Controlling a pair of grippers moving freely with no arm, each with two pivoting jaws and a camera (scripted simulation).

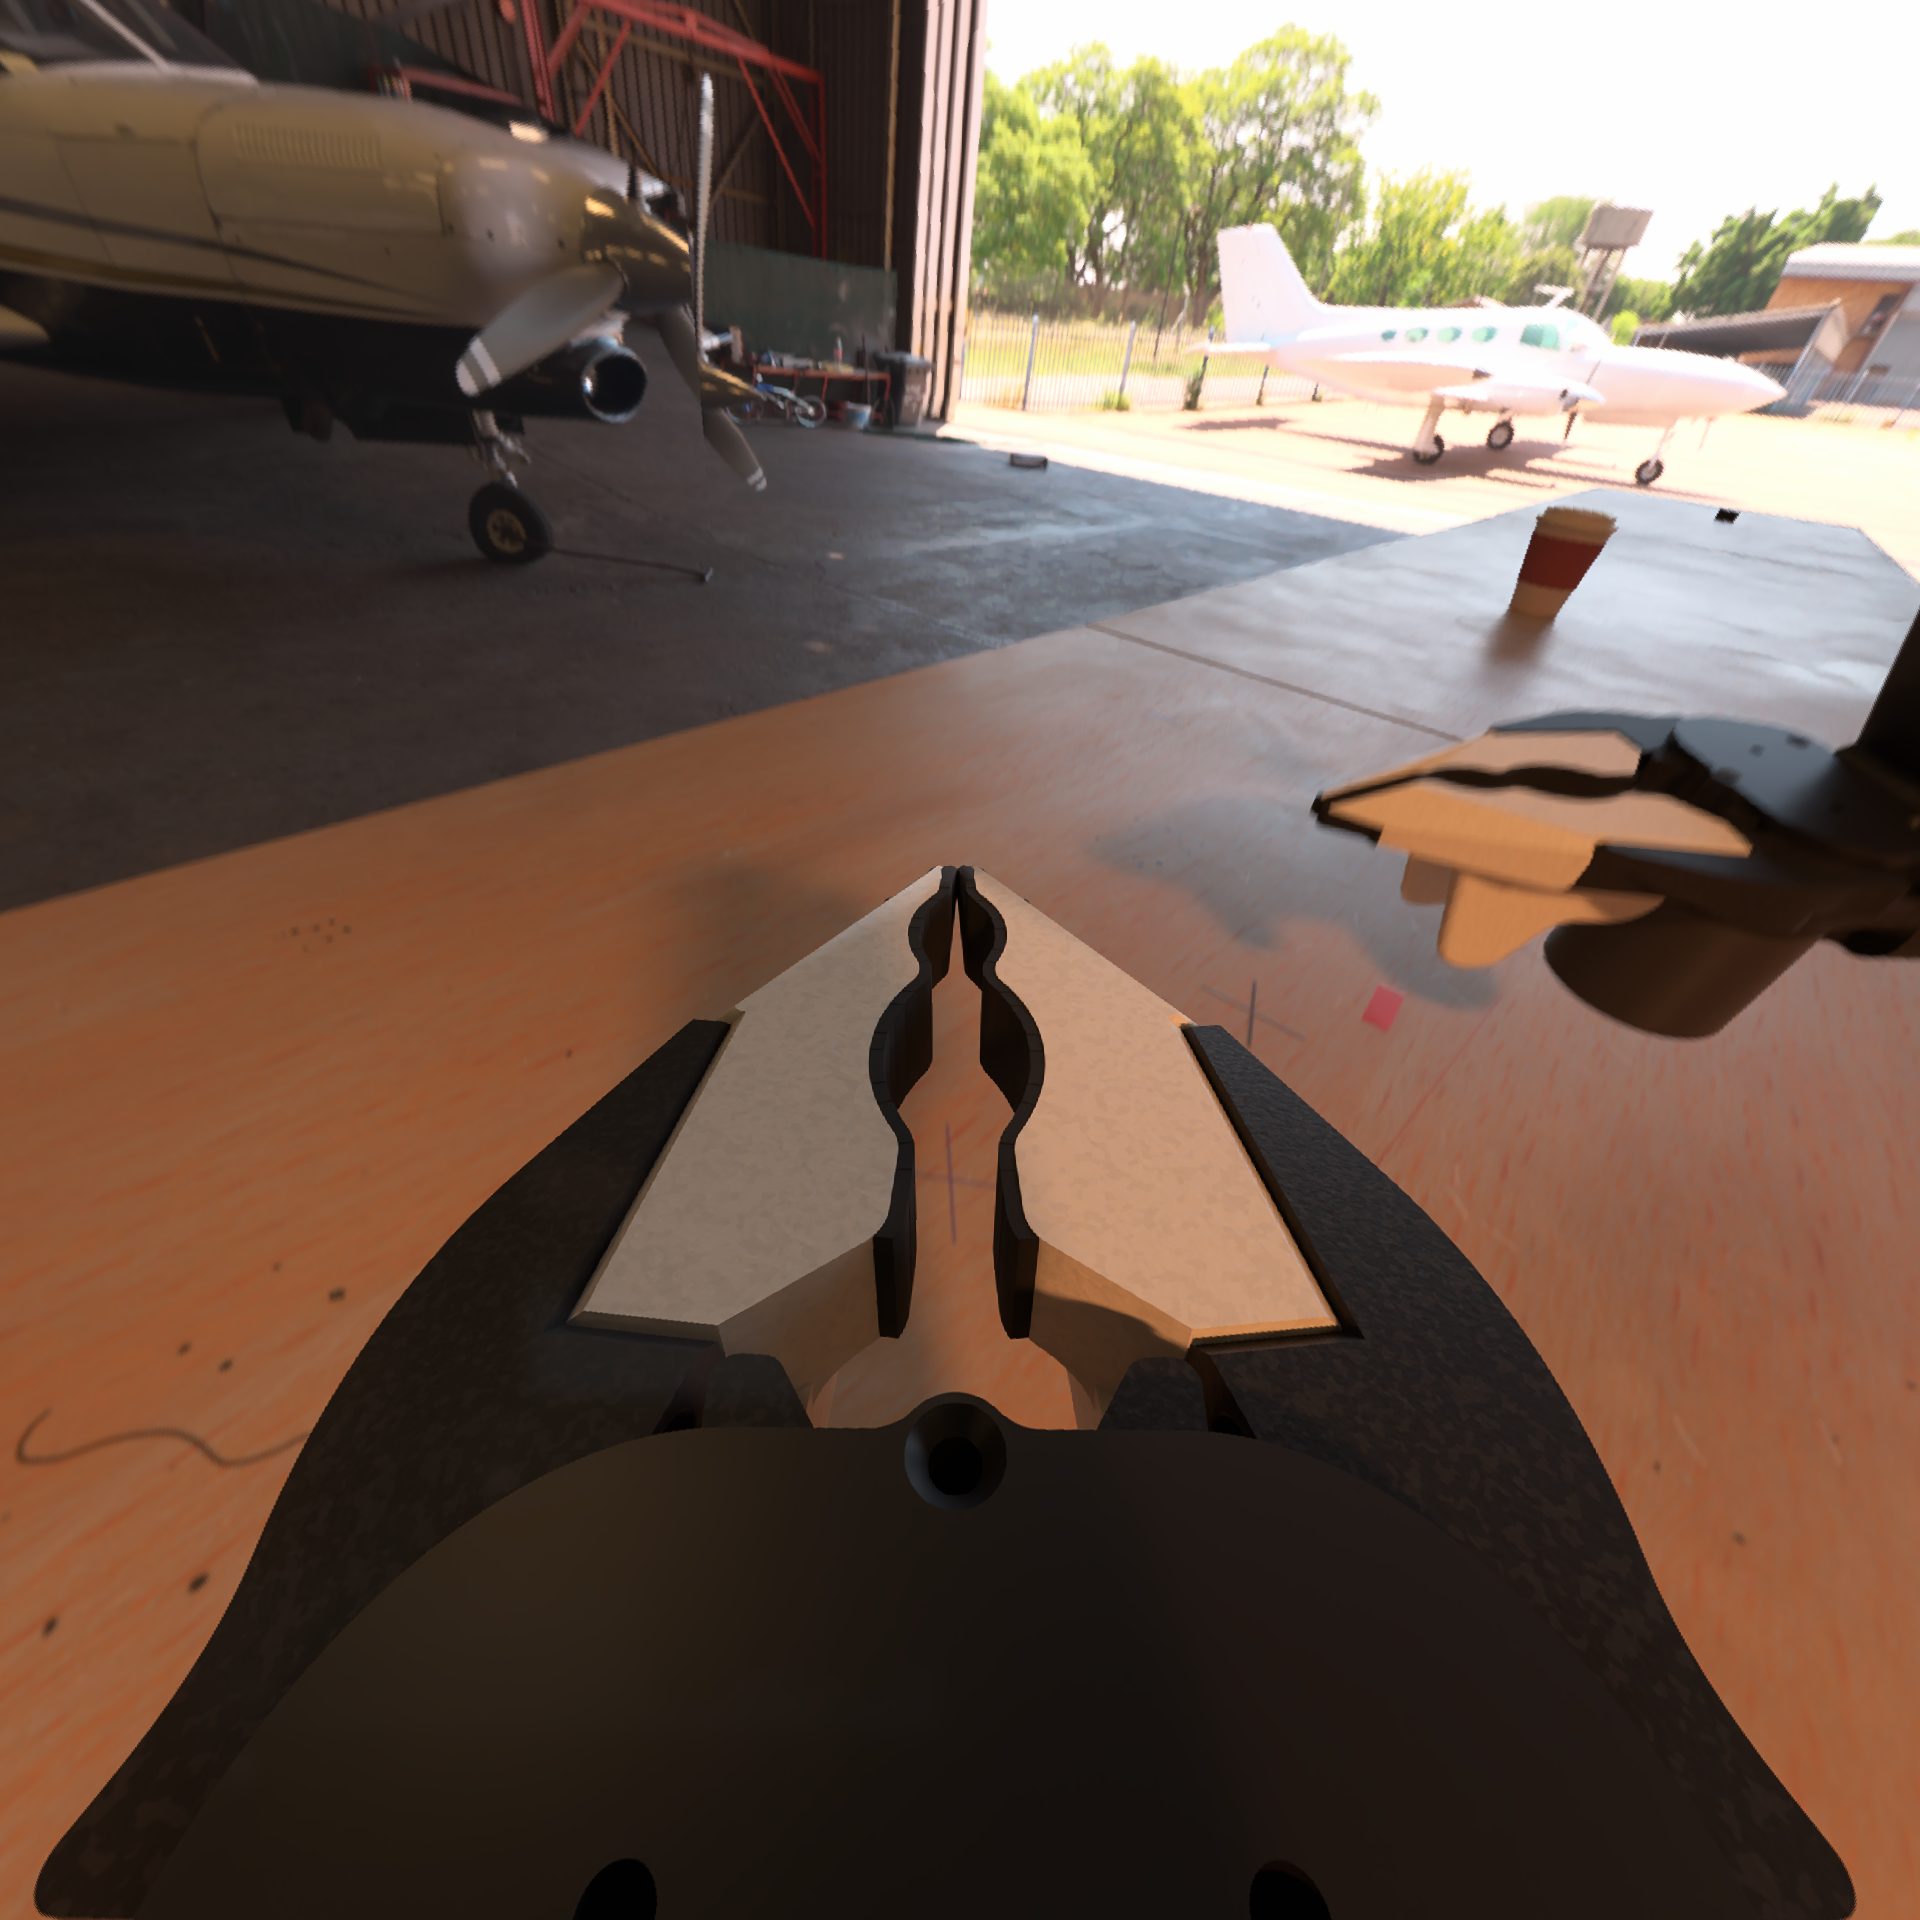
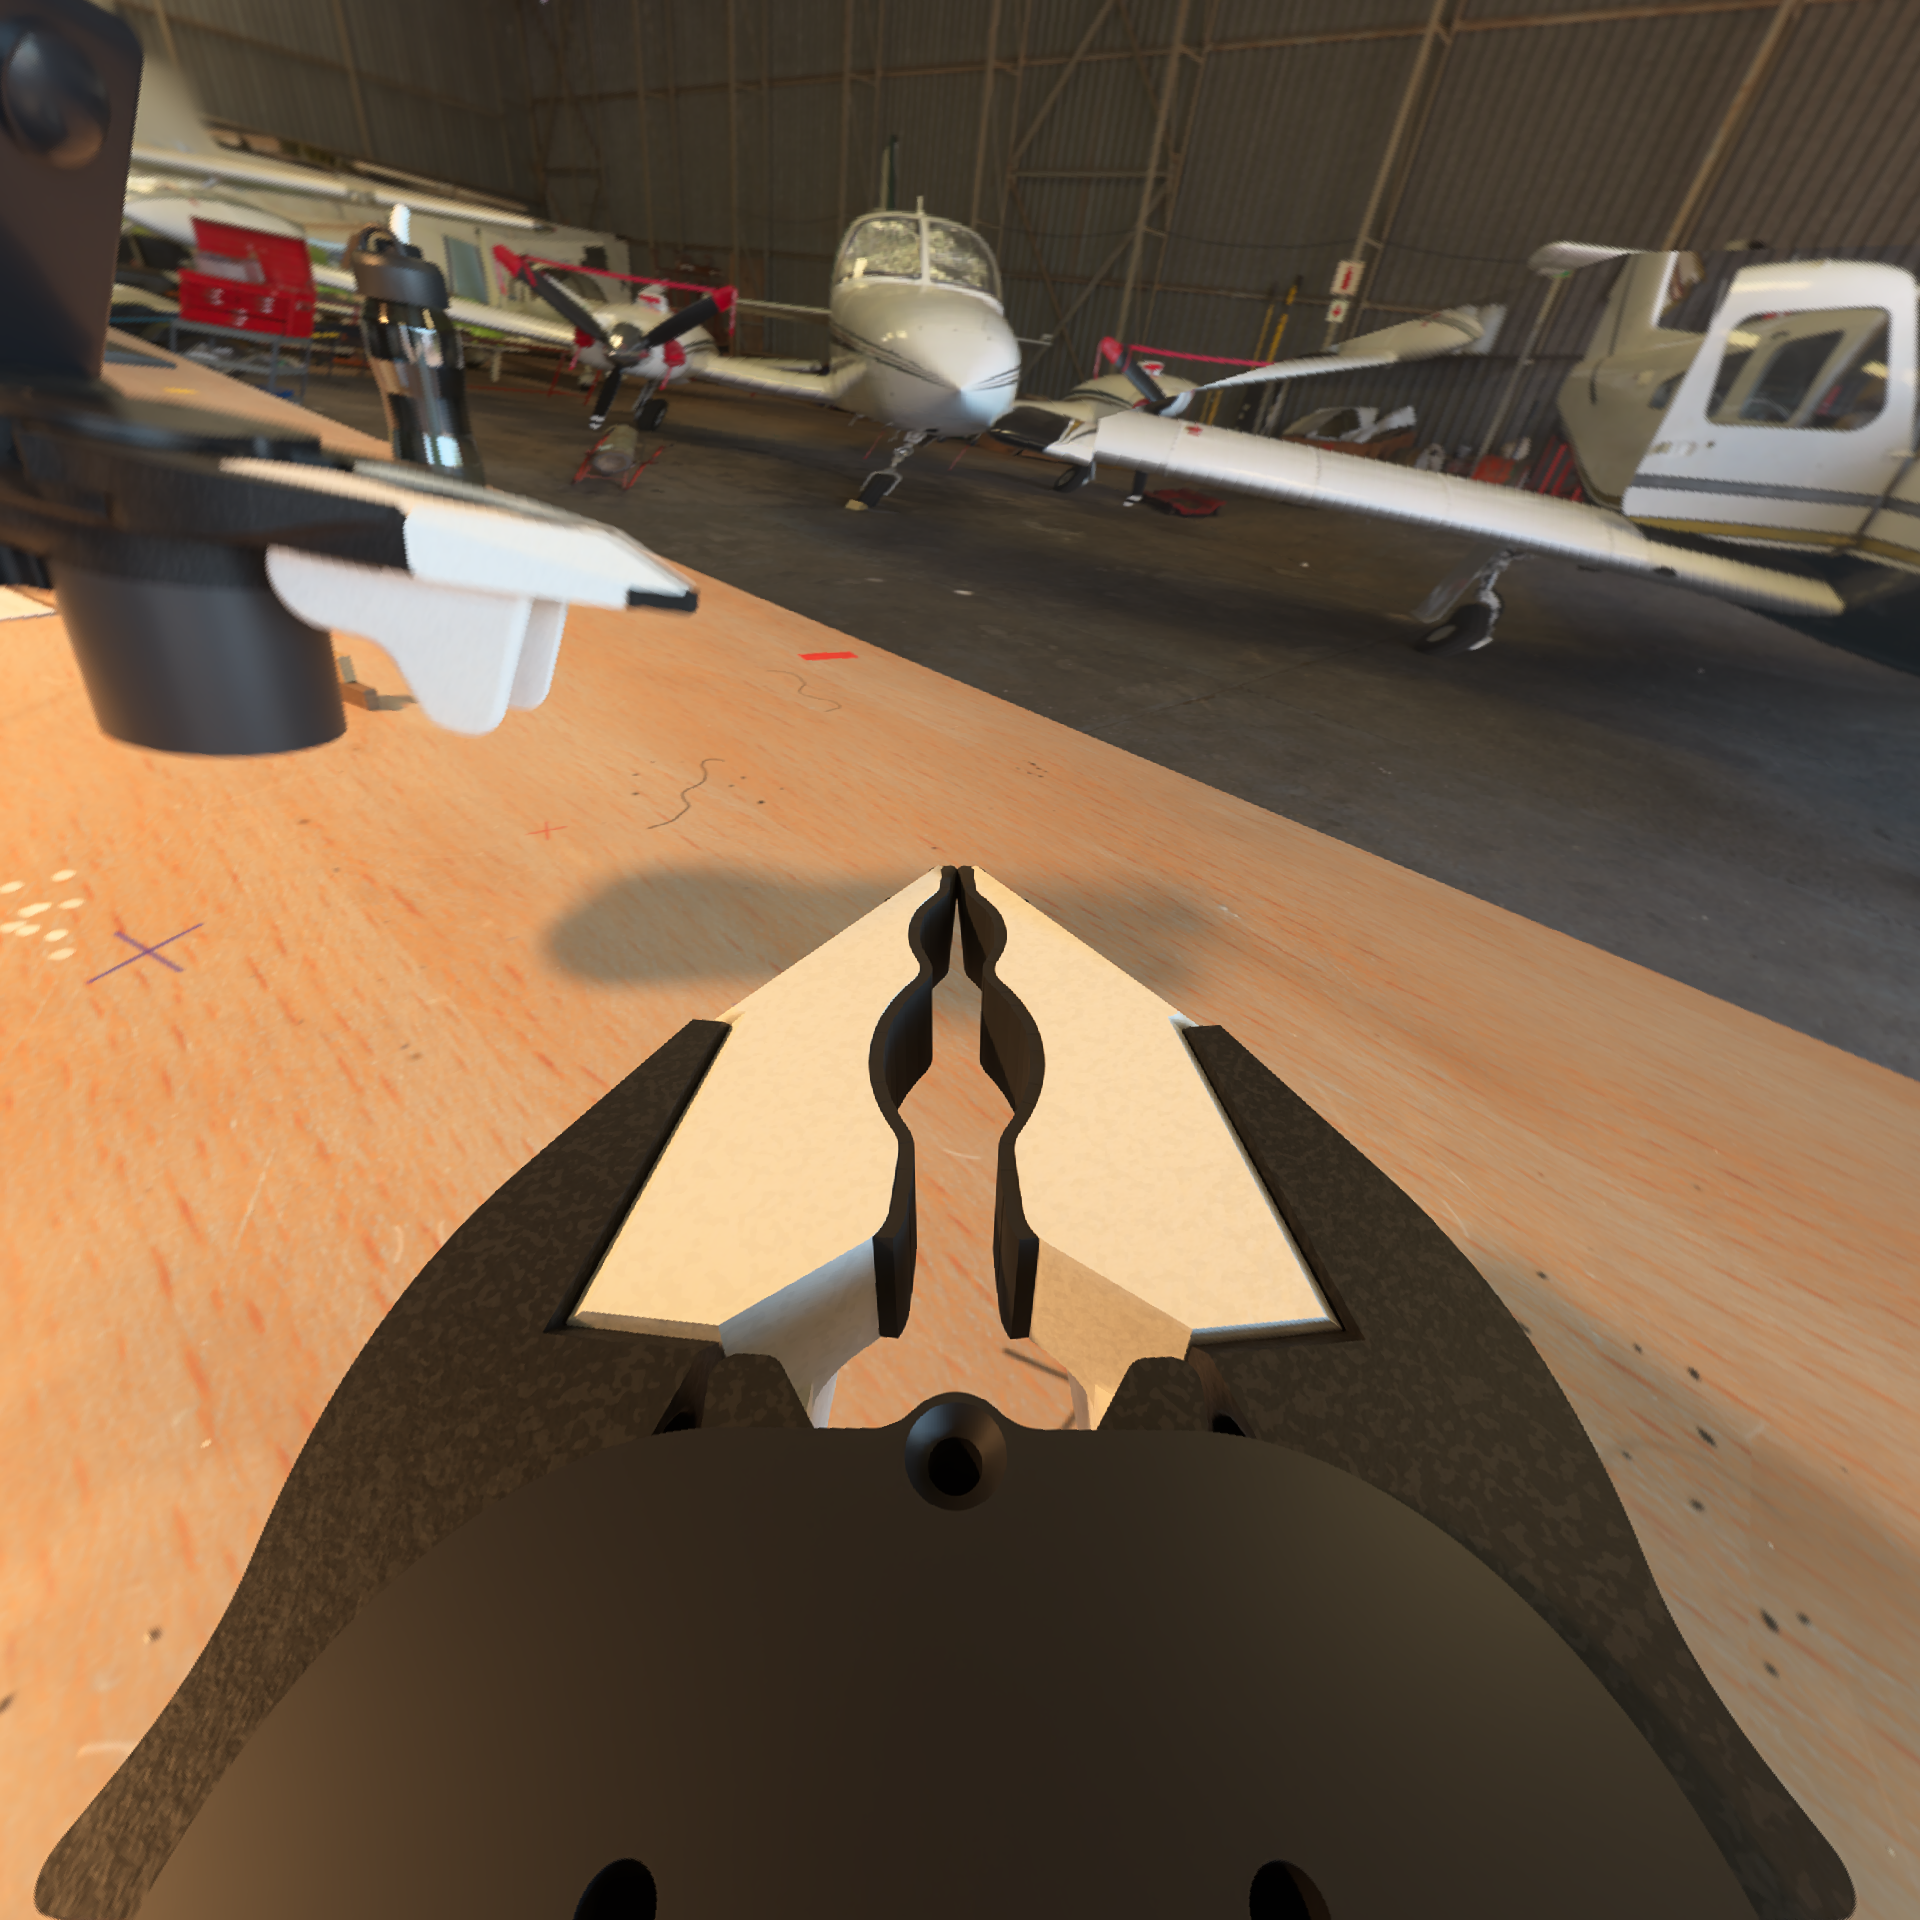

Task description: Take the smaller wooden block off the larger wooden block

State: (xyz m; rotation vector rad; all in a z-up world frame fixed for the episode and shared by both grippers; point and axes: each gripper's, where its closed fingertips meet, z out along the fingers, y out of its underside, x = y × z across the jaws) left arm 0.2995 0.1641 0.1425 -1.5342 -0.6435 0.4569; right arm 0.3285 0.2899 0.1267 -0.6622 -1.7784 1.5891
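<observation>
My left gripper (image 1: 956,875) is shut and empty, low over the wooden table (image 1: 468,1091). My right gripper (image 2: 956,875) is also shut and empty over the table (image 2: 1403,1091). Each shows in the other's view: the right gripper (image 1: 1335,810) at the right, the left gripper (image 2: 665,597) at the upper left, both with fingertips together. A small wooden piece (image 2: 358,691) peeks out behind the left gripper's body, mostly hidden; I cannot tell which block it is. No block shows in the left wrist view.
A red-and-cream paper cup (image 1: 1558,561) stands on a grey mat at the far right. A dark shiny bottle (image 2: 416,364) stands at the table's far edge. Small red marks (image 1: 1382,1006) (image 2: 828,656) lie on the table. The table edge runs diagonally behind both grippers.
</observation>
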